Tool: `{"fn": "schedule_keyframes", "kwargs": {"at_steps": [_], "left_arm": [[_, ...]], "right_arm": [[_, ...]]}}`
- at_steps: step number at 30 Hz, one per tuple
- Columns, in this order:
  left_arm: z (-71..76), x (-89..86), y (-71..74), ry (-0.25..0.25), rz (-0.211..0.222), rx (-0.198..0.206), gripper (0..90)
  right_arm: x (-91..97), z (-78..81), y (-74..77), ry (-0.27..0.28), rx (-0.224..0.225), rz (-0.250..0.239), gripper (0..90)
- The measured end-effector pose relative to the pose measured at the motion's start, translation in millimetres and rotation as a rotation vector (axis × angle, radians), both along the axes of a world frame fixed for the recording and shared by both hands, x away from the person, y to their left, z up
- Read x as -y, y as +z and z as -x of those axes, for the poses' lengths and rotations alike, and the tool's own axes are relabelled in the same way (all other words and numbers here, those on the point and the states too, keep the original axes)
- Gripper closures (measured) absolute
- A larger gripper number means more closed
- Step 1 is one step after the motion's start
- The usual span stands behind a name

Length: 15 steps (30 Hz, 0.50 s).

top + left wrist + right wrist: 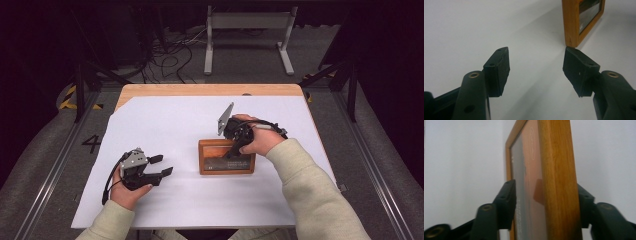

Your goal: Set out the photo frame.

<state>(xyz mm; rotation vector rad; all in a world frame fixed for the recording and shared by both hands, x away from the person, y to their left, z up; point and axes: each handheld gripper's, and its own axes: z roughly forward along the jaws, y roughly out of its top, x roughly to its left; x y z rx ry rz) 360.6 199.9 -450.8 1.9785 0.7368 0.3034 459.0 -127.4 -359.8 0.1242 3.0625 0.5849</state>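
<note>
The wooden picture frame point(226, 156) is a rigid thing with a glazed front, so in my judgement it is stiff and moderately light, but fragile at the pane and smooth enough on its varnished edges to slip. It sits between the jaws of the right tongs point(544, 202), one jaw by the glass face, the other behind the wooden rim; there seems to be a sliver of space at the glass-side pad, so the jaws look parted around it and not pressing. In the high view it lies low on the white desk point(165, 125) under the right tongs point(239, 145), though whether it is flat or propped on edge I cannot tell. The safest hold is probably across the wooden border, clear of the middle of the pane. The left tongs point(161, 165) rest well off to the side, jaws apart and empty, with a corner of the frame point(580, 20) just beyond their far jaw tip.
</note>
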Motion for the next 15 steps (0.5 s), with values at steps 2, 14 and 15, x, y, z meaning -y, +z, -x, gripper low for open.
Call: {"fn": "schedule_keyframes", "kwargs": {"at_steps": [2,14,15], "left_arm": [[0.3,0.1,0.1,0.001,0.002,-0.002,39.4],[7.7,4.8,6.0,0.002,0.006,-0.017,36.7],[8.5,4.8,6.3,0.0,0.01,-0.018,36.0]], "right_arm": [[2.5,-0.5,-1.0,-0.048,0.042,-0.026,31.0],[71.2,26.9,13.4,-0.38,0.136,-0.38,14.6],[78.3,30.4,12.8,-0.402,0.145,-0.402,13.2]]}}
